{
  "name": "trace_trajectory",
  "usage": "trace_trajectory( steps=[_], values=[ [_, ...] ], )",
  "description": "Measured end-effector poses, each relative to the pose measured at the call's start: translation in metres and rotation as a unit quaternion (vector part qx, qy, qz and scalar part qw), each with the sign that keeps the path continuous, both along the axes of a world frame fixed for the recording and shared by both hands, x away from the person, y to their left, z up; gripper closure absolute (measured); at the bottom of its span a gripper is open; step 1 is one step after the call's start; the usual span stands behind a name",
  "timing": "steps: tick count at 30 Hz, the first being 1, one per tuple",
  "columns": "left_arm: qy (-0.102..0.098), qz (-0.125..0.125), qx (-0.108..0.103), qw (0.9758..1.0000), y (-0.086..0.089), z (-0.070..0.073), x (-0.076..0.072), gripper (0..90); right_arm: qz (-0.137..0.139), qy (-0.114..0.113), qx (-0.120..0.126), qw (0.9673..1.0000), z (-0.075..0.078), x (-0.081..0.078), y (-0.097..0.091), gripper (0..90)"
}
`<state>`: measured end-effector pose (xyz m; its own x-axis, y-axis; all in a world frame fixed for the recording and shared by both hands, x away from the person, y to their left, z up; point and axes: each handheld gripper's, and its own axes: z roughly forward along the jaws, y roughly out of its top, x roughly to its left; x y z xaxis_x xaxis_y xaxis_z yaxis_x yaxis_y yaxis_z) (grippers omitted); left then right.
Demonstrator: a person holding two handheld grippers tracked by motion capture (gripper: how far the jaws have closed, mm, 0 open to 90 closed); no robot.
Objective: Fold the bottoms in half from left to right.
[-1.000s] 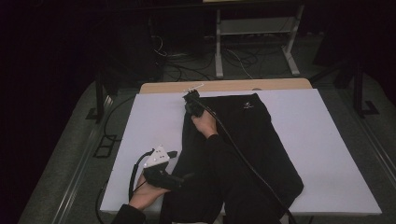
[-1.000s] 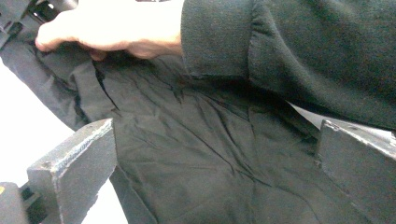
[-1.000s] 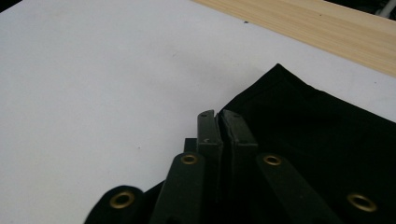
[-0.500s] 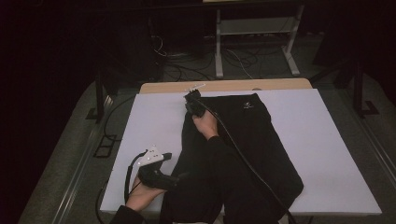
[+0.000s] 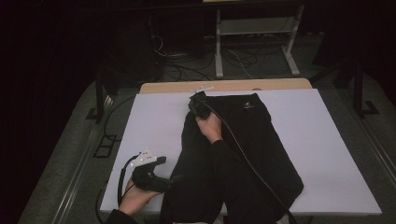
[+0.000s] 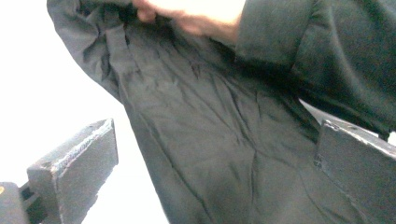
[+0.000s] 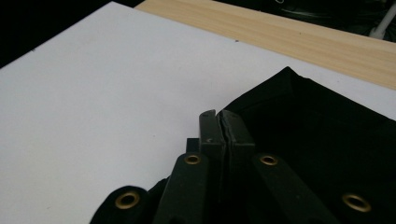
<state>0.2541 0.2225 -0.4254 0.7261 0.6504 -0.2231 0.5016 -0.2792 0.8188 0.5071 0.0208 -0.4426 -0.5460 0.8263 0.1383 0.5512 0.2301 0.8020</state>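
Trousers (image 5: 243, 154) of black cloth lie on the white board (image 5: 327, 140), with the waist at the far edge near the bare wooden strip (image 5: 224, 86) and the legs running toward the person. The right gripper (image 5: 198, 103) sits at the far left corner of the waist. In the right gripper view its jaws stand pressed together, and cloth bunches under them, so it seems to pinch the waistband edge, though the fabric between the pads is hard to make out. The left gripper (image 5: 159, 163) rests low at the near left side, just beside the trouser leg; its jaws stand wide apart, and in the left gripper view the wrinkled cloth (image 6: 210, 140) lies between them without being pressed.

To do this step well, I judge that the right grip should stay firm and pull gently, so the waist does not slip out. The left gripper should close on the leg edge before any lifting, taking all layers together. Both hands should then move at the same speed, because uneven pull makes new wrinkles
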Motion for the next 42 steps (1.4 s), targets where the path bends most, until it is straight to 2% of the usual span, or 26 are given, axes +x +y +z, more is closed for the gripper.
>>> trace_trajectory(
  steps=[2,3,4,7,14,15,21,27,30,31,32,34,35,36,38,40,41,42],
  values=[
    [0.008,0.0,0.0,1.0,0.002,-0.001,-0.001,0.0,0.003,0.001,0.004,1.0,0.002,-0.001,-0.001,86.8],
    [0.021,-0.005,-0.002,0.9998,0.005,-0.003,-0.002,0.0,0.005,-0.005,0.002,1.0,0.003,-0.004,-0.002,86.8],
    [0.021,-0.005,-0.002,0.9998,0.005,-0.003,-0.002,0.0,0.005,-0.005,0.002,1.0,0.003,-0.004,-0.002,86.8],
    [0.037,-0.021,0.004,0.9991,0.008,-0.005,-0.003,0.0,0.005,-0.005,0.012,0.9999,0.005,-0.008,-0.003,86.8],
    [0.055,-0.036,0.006,0.9978,0.011,-0.01,-0.008,0.0,0.005,-0.005,0.02,0.9998,0.006,-0.012,-0.004,86.8],
    [0.063,-0.039,0.005,0.9972,0.012,-0.011,-0.009,0.0,0.005,-0.004,0.024,0.9997,0.005,-0.013,-0.004,86.8],
    [0.079,-0.051,0.008,0.9956,0.016,-0.012,-0.012,0.8,0.002,-0.002,0.029,0.9996,0.005,-0.014,-0.007,86.8],
    [0.101,-0.086,0.008,0.9912,0.026,-0.012,-0.011,13.4,0.002,-0.005,0.029,0.9996,0.006,-0.014,-0.008,86.8],
    [0.109,-0.096,0.015,0.9893,0.028,-0.013,-0.01,15.0,0.001,-0.004,0.03,0.9995,0.006,-0.014,-0.007,86.8],
    [0.121,-0.105,0.013,0.9869,0.03,-0.015,-0.009,16.1,0.0,-0.004,0.031,0.9995,0.006,-0.014,-0.007,86.8],
    [0.121,-0.105,0.013,0.9869,0.03,-0.015,-0.009,16.9,0.0,-0.004,0.031,0.9995,0.006,-0.014,-0.007,86.8],
    [0.131,-0.113,0.017,0.9847,0.031,-0.016,-0.008,19.8,0.001,-0.009,0.032,0.9995,0.006,-0.015,-0.007,86.8],
    [0.141,-0.124,0.024,0.982,0.03,-0.017,-0.007,20.9,0.001,-0.01,0.033,0.9994,0.006,-0.015,-0.007,86.8],
    [0.141,-0.124,0.024,0.982,0.03,-0.017,-0.007,21.8,0.001,-0.01,0.033,0.9994,0.006,-0.015,-0.007,86.8],
    [0.151,-0.133,0.028,0.9791,0.029,-0.019,-0.006,22.9,0.001,-0.01,0.033,0.9994,0.006,-0.015,-0.006,86.8],
    [0.159,-0.138,0.031,0.9772,0.028,-0.021,-0.006,24.9,0.002,-0.011,0.032,0.9994,0.006,-0.015,-0.006,86.8],
    [0.162,-0.138,0.034,0.9764,0.027,-0.022,-0.006,27.6,0.002,-0.011,0.031,0.9994,0.006,-0.015,-0.006,86.8],
    [0.161,-0.137,0.034,0.9768,0.027,-0.022,-0.006,31.5,0.002,-0.011,0.031,0.9995,0.006,-0.015,-0.006,86.7]
  ],
)
